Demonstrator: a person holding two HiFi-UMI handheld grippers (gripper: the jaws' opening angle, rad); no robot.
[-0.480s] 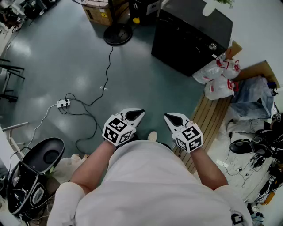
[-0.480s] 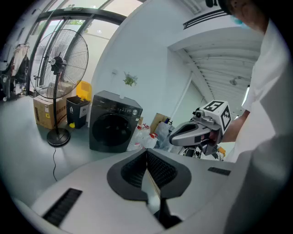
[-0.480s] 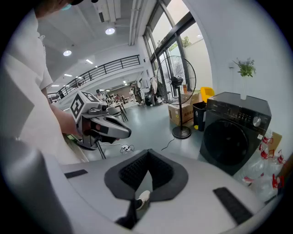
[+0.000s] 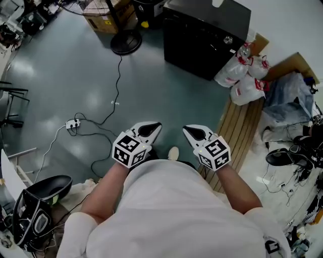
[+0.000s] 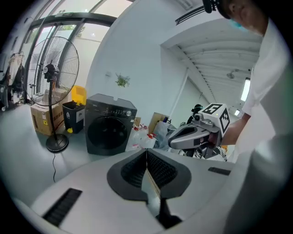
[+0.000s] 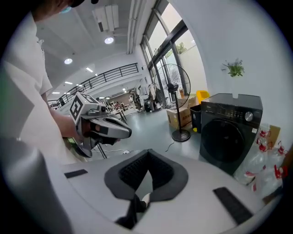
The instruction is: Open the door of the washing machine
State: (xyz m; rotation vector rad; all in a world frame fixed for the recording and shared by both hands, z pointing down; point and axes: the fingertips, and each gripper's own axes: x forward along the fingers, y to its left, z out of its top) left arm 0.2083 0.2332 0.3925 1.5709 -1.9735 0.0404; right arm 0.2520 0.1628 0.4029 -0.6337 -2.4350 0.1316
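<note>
The black washing machine (image 4: 207, 38) stands on the far side of the floor, well away from both grippers. Its round door (image 5: 106, 132) is closed, as the right gripper view also shows on the washing machine (image 6: 229, 132). My left gripper (image 4: 153, 129) and right gripper (image 4: 189, 132) are held side by side in front of the person's body, pointing toward the machine. Both are shut with nothing between the jaws. From the left gripper view I see the right gripper (image 5: 176, 140), and from the right gripper view the left gripper (image 6: 126, 133).
A pedestal fan base (image 4: 126, 43) and a cardboard box (image 4: 103, 15) stand left of the machine. White plastic bags (image 4: 247, 75) and a wooden pallet (image 4: 242, 136) lie to its right. A power strip (image 4: 73, 123) with cables crosses the floor at left.
The head view has shifted a little, so the machine and fan base sit slightly higher and further left. Both grippers stay shut in front of the body.
</note>
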